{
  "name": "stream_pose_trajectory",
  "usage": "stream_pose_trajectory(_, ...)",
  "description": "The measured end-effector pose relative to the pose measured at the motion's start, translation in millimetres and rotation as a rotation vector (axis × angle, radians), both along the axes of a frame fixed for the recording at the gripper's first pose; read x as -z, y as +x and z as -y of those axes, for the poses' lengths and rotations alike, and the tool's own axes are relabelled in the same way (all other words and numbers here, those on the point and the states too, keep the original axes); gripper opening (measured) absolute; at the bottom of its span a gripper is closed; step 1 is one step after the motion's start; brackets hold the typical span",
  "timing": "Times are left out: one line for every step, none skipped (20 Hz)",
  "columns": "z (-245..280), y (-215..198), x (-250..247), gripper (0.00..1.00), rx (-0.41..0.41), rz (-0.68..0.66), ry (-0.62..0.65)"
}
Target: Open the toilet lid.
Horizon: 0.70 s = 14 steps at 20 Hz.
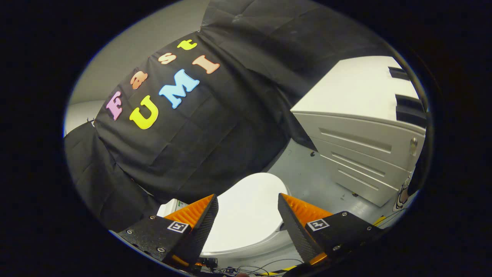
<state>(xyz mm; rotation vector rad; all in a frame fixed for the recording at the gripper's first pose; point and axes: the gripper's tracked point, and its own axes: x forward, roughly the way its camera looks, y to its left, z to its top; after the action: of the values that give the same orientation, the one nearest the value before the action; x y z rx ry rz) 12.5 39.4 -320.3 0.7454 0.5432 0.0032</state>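
A mock bathroom booth: a toilet [250, 215] on grey floor [307, 173], black cloth wall [215, 127], white drawer cabinet [365, 154].

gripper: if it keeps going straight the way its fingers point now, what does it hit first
Most likely the closed toilet lid, which lies between and just ahead of the open gripper. Depth is hard to judge; aimed higher, it would meet the black cloth wall instead.

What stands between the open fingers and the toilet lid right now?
Nothing visible does. The gripper is open, and the closed toilet lid shows in the gap between its fingers and just beyond them, with no object across it. The white drawer cabinet stands off to one side on the floor.
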Motion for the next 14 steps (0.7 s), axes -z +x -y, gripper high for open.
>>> stream_pose_trajectory(-1,-4,16,0.96,0.003,-0.032,0.013)
stream_pose_trajectory(-4,-11,33,0.96,0.003,-0.066,0.033)
stream_pose_trajectory(-10,-16,46,0.96,0.0,-0.094,0.053)
stream_pose_trajectory(-15,-18,57,0.96,0.002,-0.112,0.075)
stream_pose_trajectory(-18,-21,67,0.96,0.002,-0.131,0.099)
stream_pose_trajectory(-21,-24,77,0.96,0.004,-0.153,0.12)
stream_pose_trajectory(-21,-25,87,0.96,0.013,-0.171,0.133)
stream_pose_trajectory(-18,-28,97,0.96,0.029,-0.19,0.144)
stream_pose_trajectory(-15,-29,104,0.95,0.042,-0.203,0.156)
stream_pose_trajectory(-12,-28,110,0.95,0.06,-0.209,0.172)
stream_pose_trajectory(-10,-26,116,0.95,0.071,-0.215,0.187)
stream_pose_trajectory(-8,-25,121,0.95,0.082,-0.222,0.201)
stream_pose_trajectory(-6,-24,125,0.94,0.09,-0.237,0.214)
stream_pose_trajectory(-1,-25,132,0.94,0.103,-0.248,0.219)
